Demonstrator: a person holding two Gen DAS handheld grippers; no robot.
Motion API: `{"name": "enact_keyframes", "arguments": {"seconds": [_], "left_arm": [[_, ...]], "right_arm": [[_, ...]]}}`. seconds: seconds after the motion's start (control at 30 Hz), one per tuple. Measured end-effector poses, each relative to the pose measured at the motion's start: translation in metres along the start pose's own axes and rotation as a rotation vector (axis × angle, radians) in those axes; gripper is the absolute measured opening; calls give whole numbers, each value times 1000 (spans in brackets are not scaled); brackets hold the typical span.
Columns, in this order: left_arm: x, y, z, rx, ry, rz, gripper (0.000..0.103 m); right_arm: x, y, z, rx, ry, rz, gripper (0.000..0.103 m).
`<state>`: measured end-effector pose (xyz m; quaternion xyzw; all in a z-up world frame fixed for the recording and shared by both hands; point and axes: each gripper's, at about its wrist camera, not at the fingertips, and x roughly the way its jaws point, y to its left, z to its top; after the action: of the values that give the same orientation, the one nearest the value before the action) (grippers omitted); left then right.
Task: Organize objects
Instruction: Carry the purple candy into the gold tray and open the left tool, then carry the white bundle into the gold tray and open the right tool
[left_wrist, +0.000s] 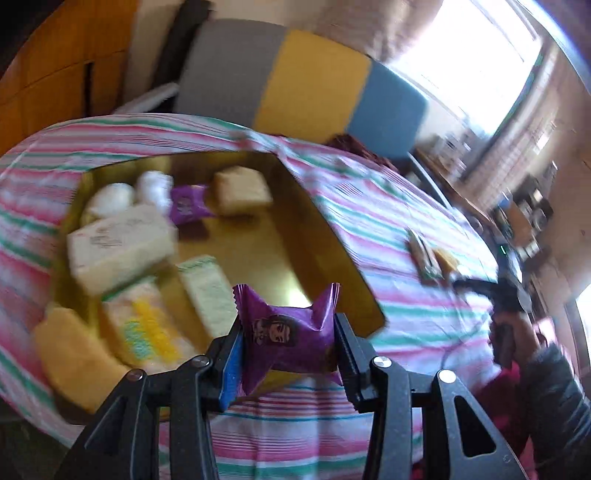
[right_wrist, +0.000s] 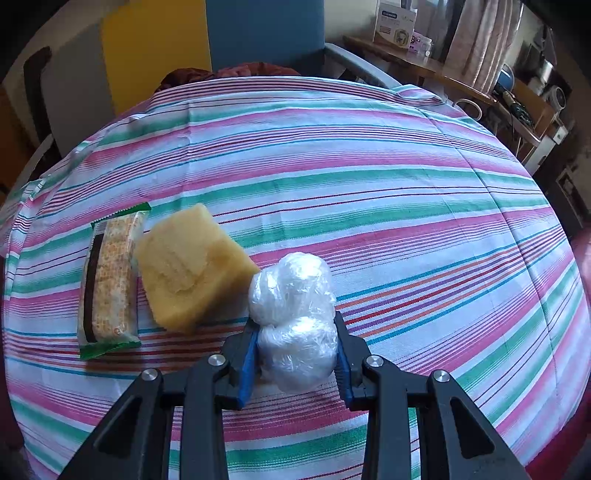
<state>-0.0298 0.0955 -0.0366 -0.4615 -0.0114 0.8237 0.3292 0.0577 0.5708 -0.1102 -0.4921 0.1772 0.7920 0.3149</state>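
Left wrist view: your left gripper has its fingers clamped on a purple snack packet, held just short of the near rim of the gold box. You're only pinching the packet's puffy middle, so it could squirm out and land on the striped tabletop instead of inside. The box already holds a fair pile, though it's blurry: a white carton, pale wrapped packs, a yellow block, another purple packet and a couple of white bundles. Free floor is toward its right side.

Right wrist view: your right gripper has its fingers closed around a plastic-wrapped white bundle near the tabletop's front edge. The film is slick, so it may slip as you lift. The yellow sponge sits touching the bundle and might get dragged along. A green-edged snack bar lies just left of the sponge.
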Motion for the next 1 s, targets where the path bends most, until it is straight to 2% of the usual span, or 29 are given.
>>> {"name": "enact_keyframes", "arguments": {"seconds": [0.13,0.23,0.37,0.47,0.6,0.77,1.0], "left_arm": [[24,-12,3,45,57,22,45],[40,-9,6,46,93,109,47],[46,4,5,22,115,173,49],[41,16,-2,-15,118,174,49],[34,21,-5,-34,94,177,49],[15,18,-6,-37,25,181,49],[-6,20,-4,-44,-22,235,49]], "right_arm": [[0,1,0,-6,0,-3,35],[0,2,0,-12,1,-6,35],[0,3,0,-16,2,-7,35],[1,1,1,-19,0,-8,35],[0,2,-1,-22,-2,-11,35],[-3,2,-2,-10,-7,-12,35],[-16,-13,-1,70,-48,0,34]]}}
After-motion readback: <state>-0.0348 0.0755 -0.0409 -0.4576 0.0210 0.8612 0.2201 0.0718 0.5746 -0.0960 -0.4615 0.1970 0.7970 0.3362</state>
